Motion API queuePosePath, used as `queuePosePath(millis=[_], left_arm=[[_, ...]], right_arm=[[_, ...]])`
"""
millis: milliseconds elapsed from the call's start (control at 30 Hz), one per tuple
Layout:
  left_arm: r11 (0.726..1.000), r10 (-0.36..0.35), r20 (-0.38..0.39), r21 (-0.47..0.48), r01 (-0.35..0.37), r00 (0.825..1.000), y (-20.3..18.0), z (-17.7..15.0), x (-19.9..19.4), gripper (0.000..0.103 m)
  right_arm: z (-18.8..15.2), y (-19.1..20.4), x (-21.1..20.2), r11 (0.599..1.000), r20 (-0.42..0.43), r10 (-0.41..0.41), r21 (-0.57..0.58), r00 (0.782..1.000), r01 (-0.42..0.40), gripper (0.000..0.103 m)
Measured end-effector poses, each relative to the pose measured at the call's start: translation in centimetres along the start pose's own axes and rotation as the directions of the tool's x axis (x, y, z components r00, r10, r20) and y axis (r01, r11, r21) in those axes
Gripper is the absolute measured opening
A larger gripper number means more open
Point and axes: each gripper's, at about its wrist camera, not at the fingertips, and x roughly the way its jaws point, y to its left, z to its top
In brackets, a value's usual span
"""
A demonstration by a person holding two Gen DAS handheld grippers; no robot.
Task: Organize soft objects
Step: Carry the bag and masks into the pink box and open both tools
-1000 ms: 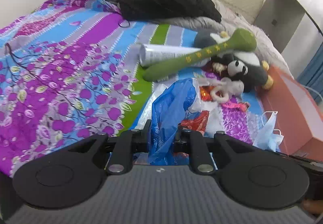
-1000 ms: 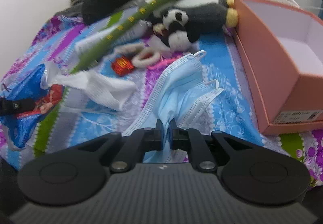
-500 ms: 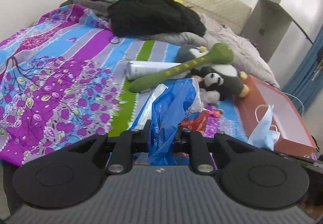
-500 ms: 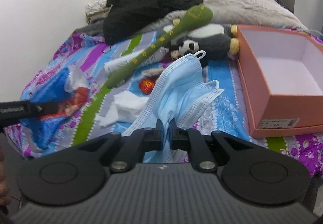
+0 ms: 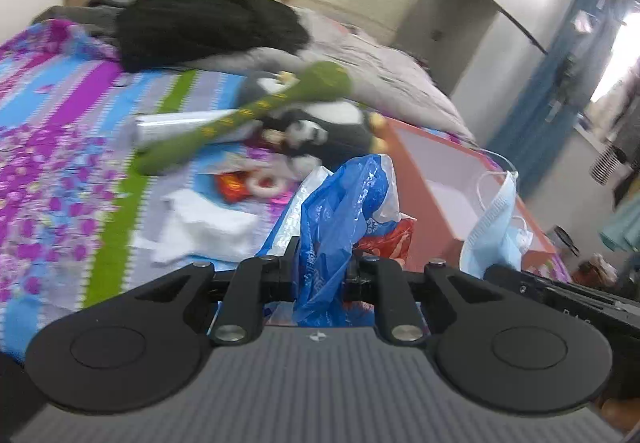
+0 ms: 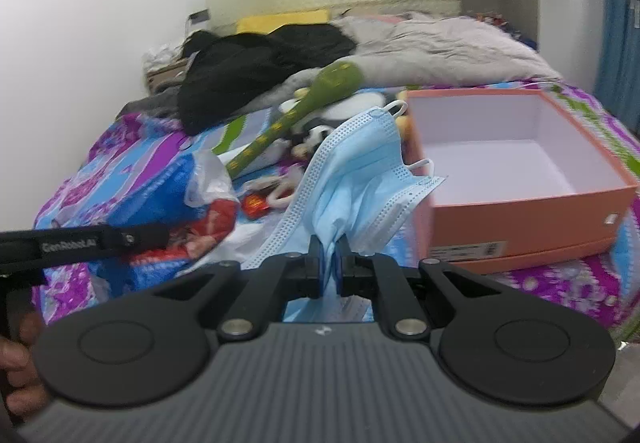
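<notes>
My left gripper (image 5: 322, 267) is shut on a crumpled blue plastic bag (image 5: 340, 211), held above the bed. My right gripper (image 6: 329, 255) is shut on light blue face masks (image 6: 360, 167), held up beside the open orange box (image 6: 520, 179). The masks also show in the left wrist view (image 5: 492, 227), the bag in the right wrist view (image 6: 160, 195). On the bedspread lie a long green plush (image 5: 248, 115), a panda plush (image 5: 320, 131), a white cloth (image 5: 208, 223) and a red wrapper (image 5: 232, 183).
A black garment (image 5: 200, 27) and a grey blanket (image 6: 440, 43) are piled near the headboard. A white roll (image 5: 172, 123) lies under the green plush. The orange box (image 5: 440, 179) stands at the bed's right side; a blue curtain (image 5: 552, 83) hangs beyond.
Both grippers have lifted off the bed with their loads and moved right, toward the orange box. The white cloth under the bag now lies uncovered.
</notes>
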Motion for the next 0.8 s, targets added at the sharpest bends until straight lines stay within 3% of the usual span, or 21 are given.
queuePosePath(millis=[333,567,700,800], left_arm=[[0.991,-0.109,-0.039,0.069,0.111,0.993,-6.7,0.8,3.8,0.020],[0.976,-0.166,-0.057,0.131,0.172,0.984,-10.5,4.3,7.5,0.020],[0.962,-0.223,-0.111,0.137,0.237,0.969,-12.5,7.2,12.2,0.020],[0.957,-0.237,-0.176,0.127,0.261,0.955,-13.9,9.5,17.0,0.020]], right_arm=[[-0.3,-4.2,-1.5,0.992,0.033,-0.108,0.075,0.994,0.105,0.009],[2.6,-7.6,-0.8,0.985,0.093,-0.154,0.089,0.984,0.146,0.009],[5.7,-10.9,1.9,0.986,0.083,-0.137,0.111,0.987,0.127,0.009],[7.9,-12.7,4.6,0.979,0.069,-0.202,0.052,0.977,0.198,0.009]])
